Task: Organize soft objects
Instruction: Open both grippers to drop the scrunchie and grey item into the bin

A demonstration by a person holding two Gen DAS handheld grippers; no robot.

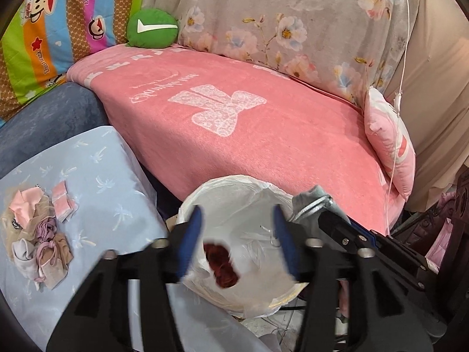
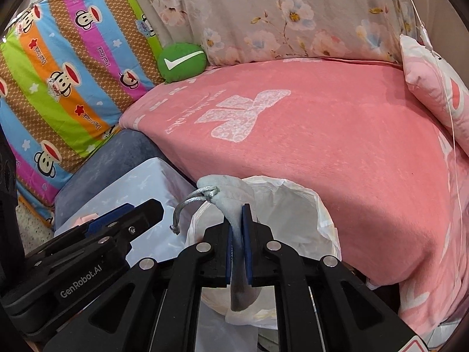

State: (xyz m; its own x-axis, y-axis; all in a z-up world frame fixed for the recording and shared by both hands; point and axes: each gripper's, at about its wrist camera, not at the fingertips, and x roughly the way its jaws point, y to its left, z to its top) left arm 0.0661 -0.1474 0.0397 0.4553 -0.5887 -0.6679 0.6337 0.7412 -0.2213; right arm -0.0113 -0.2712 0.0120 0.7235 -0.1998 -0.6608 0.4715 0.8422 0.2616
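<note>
The right gripper (image 2: 238, 246) pinches a grey sock (image 2: 231, 202) above the lined bin (image 1: 234, 193); the left gripper (image 1: 237, 234) gapes empty over it. Release only once the sock hangs inside the rim (its cord may snag).

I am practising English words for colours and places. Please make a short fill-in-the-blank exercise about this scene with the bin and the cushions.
1. The round cushion with the white tick is ____.
2. The right gripper is shut on a grey ____.
3. The left gripper hangs open above the lined ____.
4. The blanket with the white bow is ____.

Missing words: green; sock; bin; pink
</note>
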